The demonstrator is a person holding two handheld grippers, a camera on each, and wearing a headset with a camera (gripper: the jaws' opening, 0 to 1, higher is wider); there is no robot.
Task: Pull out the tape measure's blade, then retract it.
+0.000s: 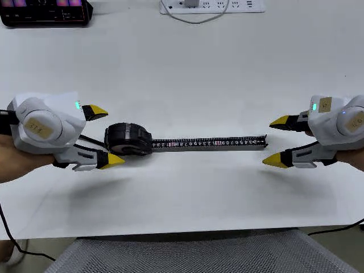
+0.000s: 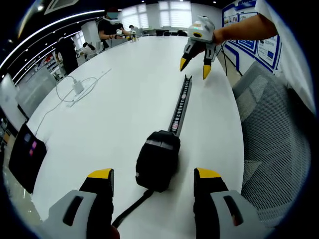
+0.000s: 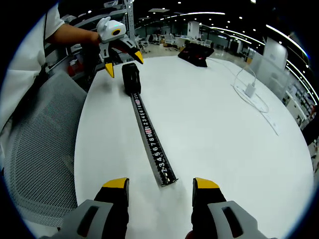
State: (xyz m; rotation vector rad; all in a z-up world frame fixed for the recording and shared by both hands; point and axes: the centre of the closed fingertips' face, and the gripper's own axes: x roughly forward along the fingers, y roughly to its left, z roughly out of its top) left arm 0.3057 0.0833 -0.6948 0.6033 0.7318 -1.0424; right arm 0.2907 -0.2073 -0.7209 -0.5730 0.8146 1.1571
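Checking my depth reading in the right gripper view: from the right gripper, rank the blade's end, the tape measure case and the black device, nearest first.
1. Blade's end, just ahead of the right gripper.
2. Tape measure case, farther up the blade.
3. Black device, at the far table end.

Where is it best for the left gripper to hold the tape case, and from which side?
Grip the case across its two flat sides, coming from its back end, opposite the blade. It stands narrow, in line with the open left gripper.
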